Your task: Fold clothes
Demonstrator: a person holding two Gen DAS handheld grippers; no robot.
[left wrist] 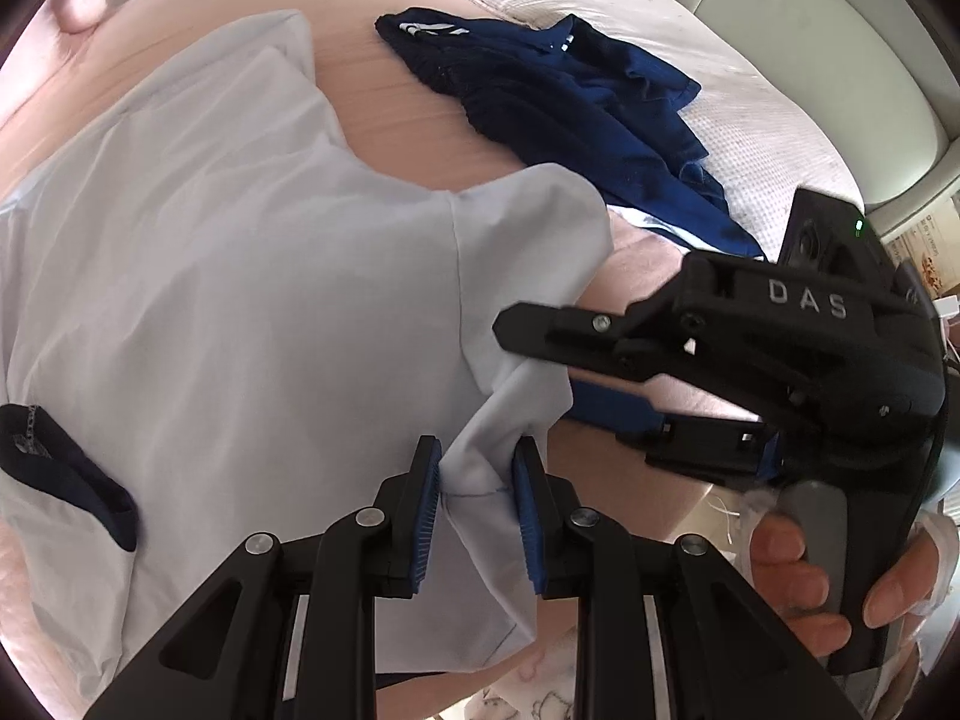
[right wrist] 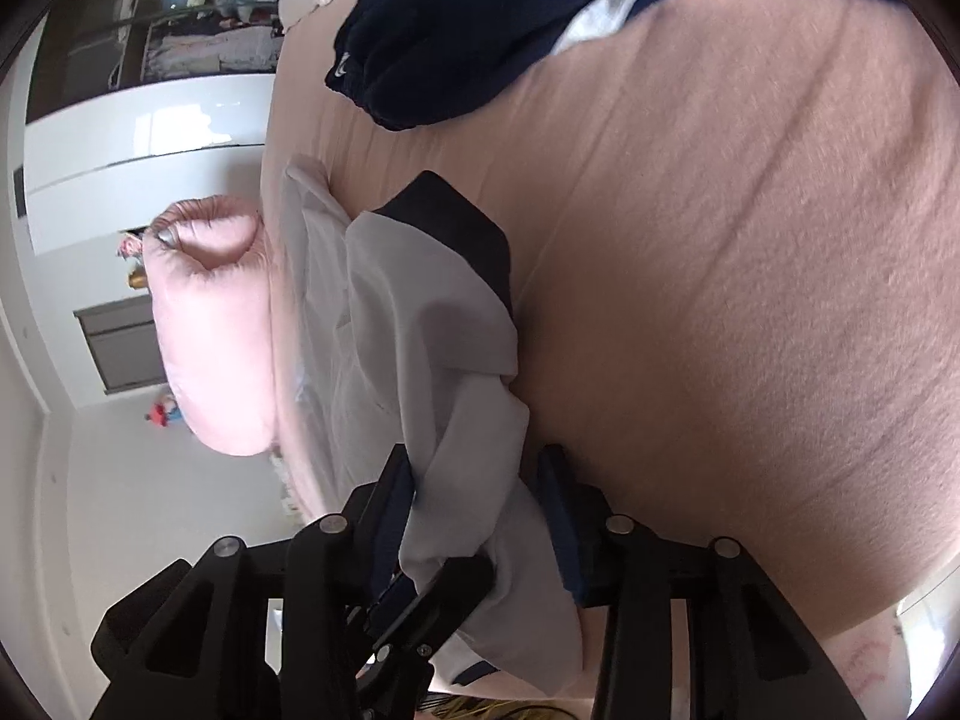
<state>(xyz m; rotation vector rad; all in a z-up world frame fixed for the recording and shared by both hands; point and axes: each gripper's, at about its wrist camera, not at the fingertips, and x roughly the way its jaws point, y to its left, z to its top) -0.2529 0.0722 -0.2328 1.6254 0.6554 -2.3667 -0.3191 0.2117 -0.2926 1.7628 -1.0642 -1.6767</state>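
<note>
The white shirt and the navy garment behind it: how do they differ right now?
The white shirt is pale with dark trim; the navy garment is dark blue throughout. The shirt lies mostly spread out; the navy one is a crumpled heap. The left gripper and right gripper both have shirt fabric between their fingers; nothing touches the navy garment. Both rest on the pink bed.

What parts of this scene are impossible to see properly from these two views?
- Left wrist view: the white shirt runs off the left edge.
- Left wrist view: the navy garment is bunched, type unclear.
- Right wrist view: the shirt's hem hides behind the right hand-held gripper.
</note>
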